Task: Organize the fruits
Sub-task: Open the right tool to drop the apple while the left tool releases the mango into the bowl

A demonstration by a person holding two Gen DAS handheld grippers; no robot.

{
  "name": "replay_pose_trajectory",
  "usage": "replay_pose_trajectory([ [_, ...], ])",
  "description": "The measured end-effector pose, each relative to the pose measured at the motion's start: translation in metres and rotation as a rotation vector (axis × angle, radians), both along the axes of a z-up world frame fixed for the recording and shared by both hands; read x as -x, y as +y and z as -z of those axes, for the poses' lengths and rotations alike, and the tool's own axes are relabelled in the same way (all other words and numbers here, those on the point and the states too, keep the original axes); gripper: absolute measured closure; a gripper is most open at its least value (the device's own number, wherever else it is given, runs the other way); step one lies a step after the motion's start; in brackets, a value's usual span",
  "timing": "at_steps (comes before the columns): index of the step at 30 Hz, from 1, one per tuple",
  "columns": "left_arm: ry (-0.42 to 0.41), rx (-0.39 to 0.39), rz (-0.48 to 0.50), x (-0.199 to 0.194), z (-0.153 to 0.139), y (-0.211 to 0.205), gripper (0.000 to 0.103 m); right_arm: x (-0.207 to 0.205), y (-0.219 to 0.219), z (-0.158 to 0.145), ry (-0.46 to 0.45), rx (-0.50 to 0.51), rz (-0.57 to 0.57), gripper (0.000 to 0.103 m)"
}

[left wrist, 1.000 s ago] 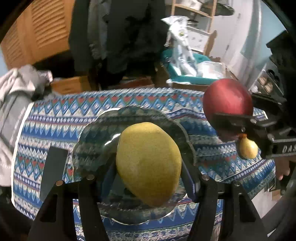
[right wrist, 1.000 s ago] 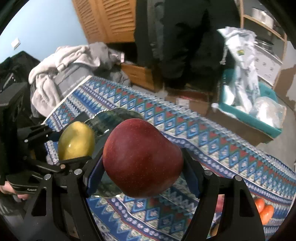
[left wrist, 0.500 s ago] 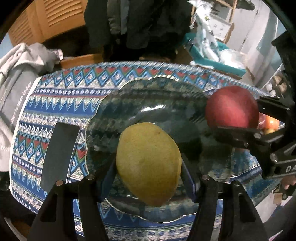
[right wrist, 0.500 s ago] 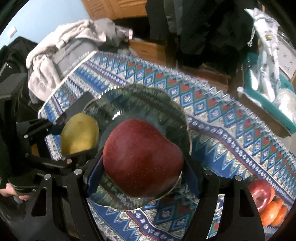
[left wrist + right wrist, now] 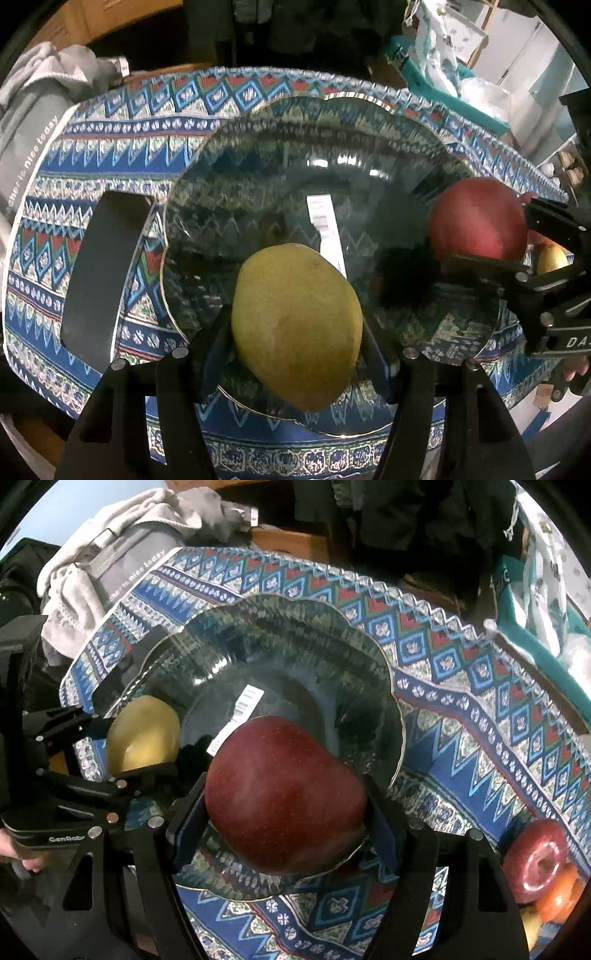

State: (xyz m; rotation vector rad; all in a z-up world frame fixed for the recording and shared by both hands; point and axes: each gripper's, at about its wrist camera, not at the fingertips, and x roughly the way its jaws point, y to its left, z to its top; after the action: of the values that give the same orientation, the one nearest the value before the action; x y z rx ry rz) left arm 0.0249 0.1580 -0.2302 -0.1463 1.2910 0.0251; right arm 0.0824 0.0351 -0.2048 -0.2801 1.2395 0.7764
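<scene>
Two tongs: I have both clamped on fruit.
Left tongs point(image 5: 297, 332): gripping the yellow mango point(image 5: 295, 325) above the glass plate point(image 5: 258, 155).
Right tongs point(image 5: 286, 805): gripping the red apple point(image 5: 284, 794) over that plate.
Worktop point(image 5: 110, 122): patterned cloth; more fruit point(image 5: 535, 864) at my right.

left tongs point(image 5: 295, 347): black, silver screws | right tongs point(image 5: 286, 814): black, blue pads
</scene>
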Motion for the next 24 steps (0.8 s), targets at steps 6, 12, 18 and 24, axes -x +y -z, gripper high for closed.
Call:
replay_pose_trajectory([
  [6, 0.03, -0.014, 0.013, 0.002, 0.006, -0.002, 0.037, 0.0, -0.001, 0.001, 0.002, -0.007, -0.002, 0.027],
  [12, 0.04, -0.021, 0.014, 0.0, 0.007, -0.006, 0.037, -0.001, 0.0, 0.002, 0.005, -0.01, -0.007, 0.026],
  [18, -0.018, -0.043, 0.013, -0.001, -0.009, -0.006, 0.027, -0.005, -0.005, -0.006, 0.013, -0.07, 0.026, 0.025],
  [24, -0.058, -0.03, 0.014, 0.0, -0.027, -0.009, 0.027, -0.008, -0.014, -0.027, -0.036, -0.111, 0.071, 0.025],
])
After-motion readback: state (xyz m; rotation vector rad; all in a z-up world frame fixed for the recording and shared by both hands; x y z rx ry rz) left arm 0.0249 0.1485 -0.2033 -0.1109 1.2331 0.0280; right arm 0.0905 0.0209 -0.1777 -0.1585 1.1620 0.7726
